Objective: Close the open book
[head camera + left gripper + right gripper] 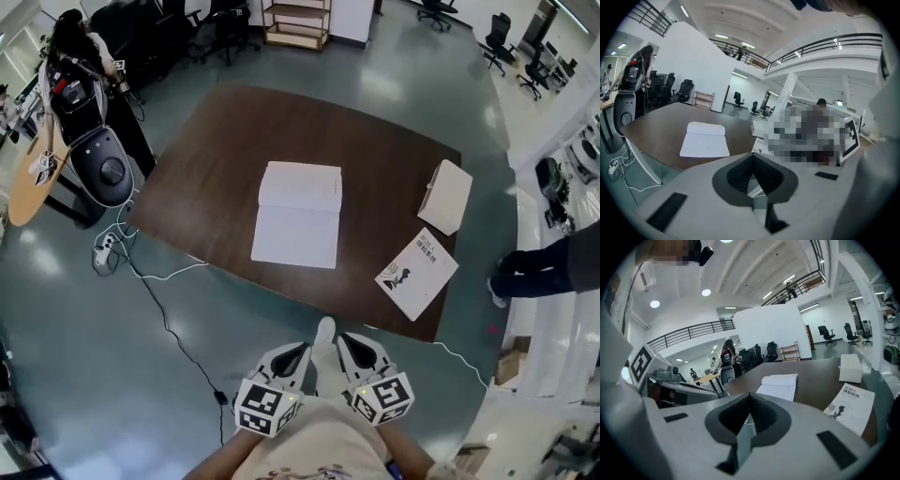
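left gripper (292, 358): jaws pressed together, nothing between them; held close in front of the person, short of the table's near edge.
right gripper (354, 352): same, jaws closed tight and empty, just beside the left one.
open book (298, 214): flat on the table (225, 141), about mid-surface, slightly left of centre, well apart from both grippers.
book layout: spine runs crosswise, parallel to the near edge; thick stack of pages on the far side, thin half lying toward the near edge.
key relation: book sits straight ahead of and beyond the grippers, with floor and the table's near edge between. Spread's long axis points away from the person, so closing means folding one half over the crosswise spine, near half away or far half back.
nearer hand: my read is the left gripper, as it lines up with the book's middle; the right one sits off toward the book's right edge. The difference is small.
jaws for next move: likely need to open first to take a page edge.
counts: 1 open book; 1 closed white book (447, 197) by the right edge; 1 booklet (417, 272) at the near-right corner; 1 table; 2 grippers.
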`<control>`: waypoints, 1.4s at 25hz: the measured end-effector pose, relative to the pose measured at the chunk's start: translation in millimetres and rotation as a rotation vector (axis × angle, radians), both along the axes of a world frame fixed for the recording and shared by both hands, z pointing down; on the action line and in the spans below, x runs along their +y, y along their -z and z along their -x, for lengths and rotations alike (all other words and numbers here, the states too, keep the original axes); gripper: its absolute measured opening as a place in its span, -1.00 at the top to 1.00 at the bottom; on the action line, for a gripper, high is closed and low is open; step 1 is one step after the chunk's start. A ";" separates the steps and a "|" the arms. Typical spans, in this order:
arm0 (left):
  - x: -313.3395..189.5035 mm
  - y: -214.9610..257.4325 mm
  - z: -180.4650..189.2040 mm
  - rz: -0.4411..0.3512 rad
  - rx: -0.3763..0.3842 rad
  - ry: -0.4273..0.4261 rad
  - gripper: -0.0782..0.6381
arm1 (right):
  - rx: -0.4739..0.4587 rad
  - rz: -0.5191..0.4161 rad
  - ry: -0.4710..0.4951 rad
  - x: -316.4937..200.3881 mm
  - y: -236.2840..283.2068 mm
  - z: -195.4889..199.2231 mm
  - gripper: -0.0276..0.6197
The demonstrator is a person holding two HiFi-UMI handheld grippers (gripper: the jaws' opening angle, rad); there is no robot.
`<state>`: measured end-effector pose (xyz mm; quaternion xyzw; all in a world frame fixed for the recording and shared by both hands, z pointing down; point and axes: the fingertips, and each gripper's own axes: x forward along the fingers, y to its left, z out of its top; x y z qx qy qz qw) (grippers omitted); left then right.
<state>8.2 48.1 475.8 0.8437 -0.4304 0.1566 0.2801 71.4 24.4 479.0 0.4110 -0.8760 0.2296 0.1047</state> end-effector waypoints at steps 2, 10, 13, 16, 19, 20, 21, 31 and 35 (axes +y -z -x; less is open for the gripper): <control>-27.6 -3.6 -6.5 0.011 -0.008 0.008 0.77 | 0.013 0.001 0.024 -28.5 -2.6 -6.0 0.90; -110.8 -6.9 -22.0 0.017 -0.025 0.037 0.77 | -0.029 0.017 0.040 -114.4 -1.8 -15.7 0.90; -130.9 -6.6 -21.3 0.022 -0.034 0.039 0.77 | -0.065 0.043 0.028 -139.2 0.9 -12.3 0.90; -148.6 -9.6 -21.4 0.033 -0.033 0.026 0.77 | -0.092 0.112 0.032 -158.4 -6.9 -9.6 0.89; -164.4 -14.9 -23.6 0.040 -0.032 0.008 0.77 | -0.116 0.202 0.023 -177.0 -24.1 -15.6 0.89; -170.6 -16.3 -23.2 0.039 -0.034 0.001 0.77 | -0.122 0.217 0.014 -185.6 -28.9 -19.0 0.89; -176.3 -17.6 -21.5 0.040 -0.037 -0.005 0.77 | -0.127 0.229 0.004 -194.6 -33.2 -22.0 0.88; -208.3 -44.4 5.8 0.117 -0.018 0.010 0.73 | -0.218 0.393 0.021 -291.0 -87.1 -23.0 0.43; -218.8 -58.0 10.3 0.151 -0.012 0.016 0.69 | -0.274 0.471 0.032 -333.6 -114.5 -16.5 0.36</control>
